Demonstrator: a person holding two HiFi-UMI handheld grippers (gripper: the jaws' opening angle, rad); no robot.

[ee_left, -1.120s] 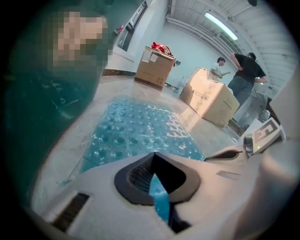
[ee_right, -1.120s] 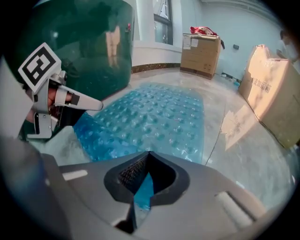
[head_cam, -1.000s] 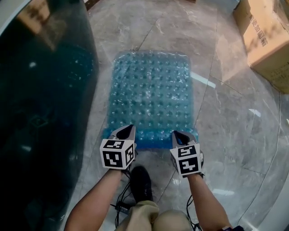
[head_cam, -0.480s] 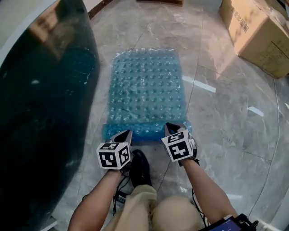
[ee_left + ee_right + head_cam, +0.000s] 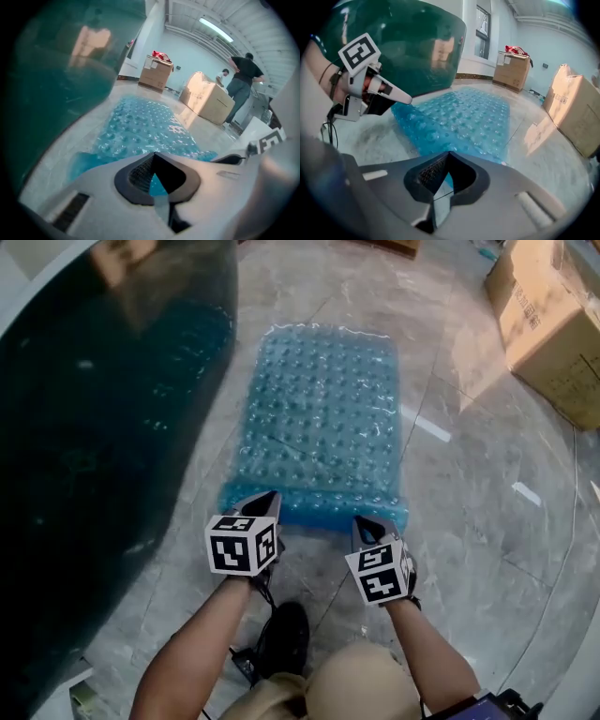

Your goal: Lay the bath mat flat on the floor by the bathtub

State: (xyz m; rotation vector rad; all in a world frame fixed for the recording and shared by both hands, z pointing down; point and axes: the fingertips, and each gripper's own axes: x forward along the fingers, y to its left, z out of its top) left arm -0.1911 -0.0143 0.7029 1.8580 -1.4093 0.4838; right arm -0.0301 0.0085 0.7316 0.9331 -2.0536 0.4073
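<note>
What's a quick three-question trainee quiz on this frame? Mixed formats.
1. True or false: the bath mat is folded in half.
2. In the head view, on which side of the mat is the bathtub? A left, B right, C far end.
3. Fill in: the left gripper and right gripper are shut on the mat's ____ edge.
Key: 1 false, it lies spread out; 2 A; 3 near (the bottom edge in the head view).

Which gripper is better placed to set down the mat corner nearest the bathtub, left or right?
Left, probably. The left gripper is clamped on the near corner of the bath mat that lies beside the bathtub; the right gripper holds the near corner away from it.
</note>
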